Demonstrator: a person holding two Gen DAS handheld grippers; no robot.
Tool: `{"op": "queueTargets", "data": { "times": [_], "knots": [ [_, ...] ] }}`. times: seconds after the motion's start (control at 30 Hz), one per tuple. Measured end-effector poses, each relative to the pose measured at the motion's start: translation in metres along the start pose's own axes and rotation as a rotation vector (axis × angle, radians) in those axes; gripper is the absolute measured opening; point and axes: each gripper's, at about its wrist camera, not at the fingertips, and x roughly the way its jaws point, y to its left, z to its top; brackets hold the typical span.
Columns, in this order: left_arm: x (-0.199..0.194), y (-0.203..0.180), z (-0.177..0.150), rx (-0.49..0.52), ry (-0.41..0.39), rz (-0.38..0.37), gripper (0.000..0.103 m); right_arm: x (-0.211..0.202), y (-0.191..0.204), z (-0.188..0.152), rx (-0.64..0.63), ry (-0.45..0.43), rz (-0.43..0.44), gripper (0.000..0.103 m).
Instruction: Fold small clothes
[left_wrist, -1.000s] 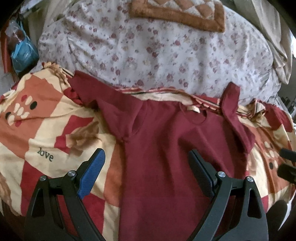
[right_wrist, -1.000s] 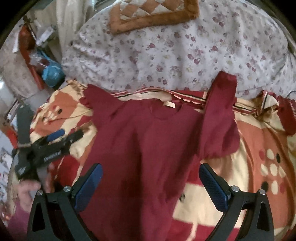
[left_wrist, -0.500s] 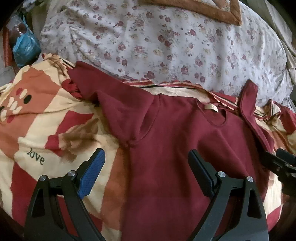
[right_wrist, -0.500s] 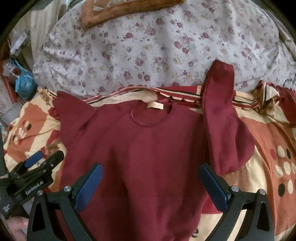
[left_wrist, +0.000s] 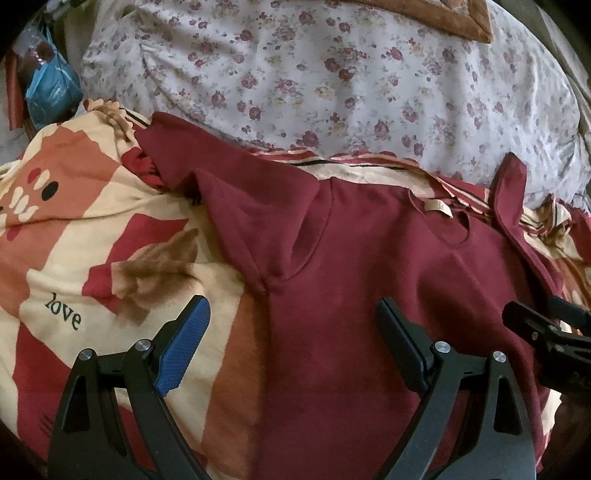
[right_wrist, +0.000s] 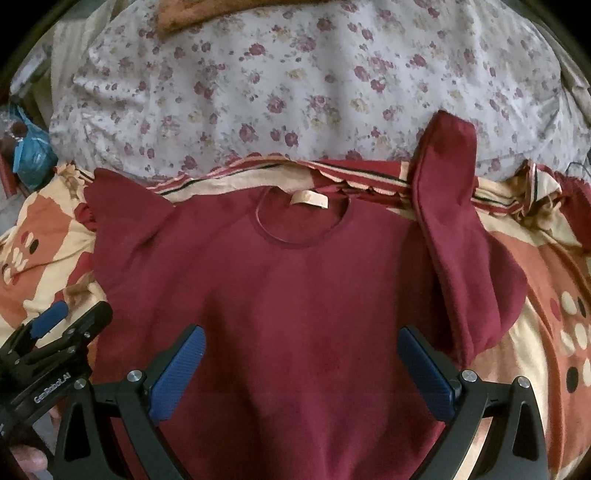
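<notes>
A: L to R, go. What's far left?

B: Blue plastic bag (left_wrist: 51, 88) at the edge, off the bed. Then the patterned blanket (left_wrist: 74, 236), cream/orange/red w/ "love" on it. Floral sheet (left_wrist: 332, 74) behind it, brown-edged cushion (left_wrist: 461, 18) at the top.

A: Left gripper (left_wrist: 291, 350)?

B: Jaws spread wide, nothing between them. Blue pad (left_wrist: 181, 354) sits over the blanket, the other finger over the shirt body. Can't tell if either touches the cloth.

A: And the shirt?

B: Dark red shirt (right_wrist: 295, 295) lies flat on the blanket, neck toward the floral sheet, beige label (right_wrist: 308, 199) showing inside the collar. Left sleeve (left_wrist: 236, 206) is spread out to the side over the blanket. Right sleeve (right_wrist: 454, 229) is bent upward, cuff reaching onto the floral sheet.

A: Right gripper (right_wrist: 301, 373)?

B: Also wide open, empty. Both blue pads over the shirt's lower body, approx centred under the collar. Contact w/ the cloth: can't tell.

A: Do the grippers see each other?

B: Yes. Right one pokes in at the right edge of the left view; left one shows at lower left of the right view, w/ a bit of hand (right_wrist: 29, 461) below it.
</notes>
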Motion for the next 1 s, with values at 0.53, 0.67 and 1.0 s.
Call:
{"op": "queueTargets", "data": {
  "times": [0.53,0.67,1.0],
  "knots": [
    [0.013,0.011,-0.003,-0.045,0.024,-0.001,0.091,0.039,0.001,-0.011,0.026,-0.021,-0.067,0.103],
    [0.017,0.013,-0.004,-0.047,0.034,0.004,0.091,0.046,0.003,-0.015,0.021,-0.014,-0.087,0.103],
    [0.023,0.016,-0.003,-0.060,0.049,0.015,0.091,0.055,0.008,-0.017,-0.009,0.000,-0.102,0.103]
  ]
}}
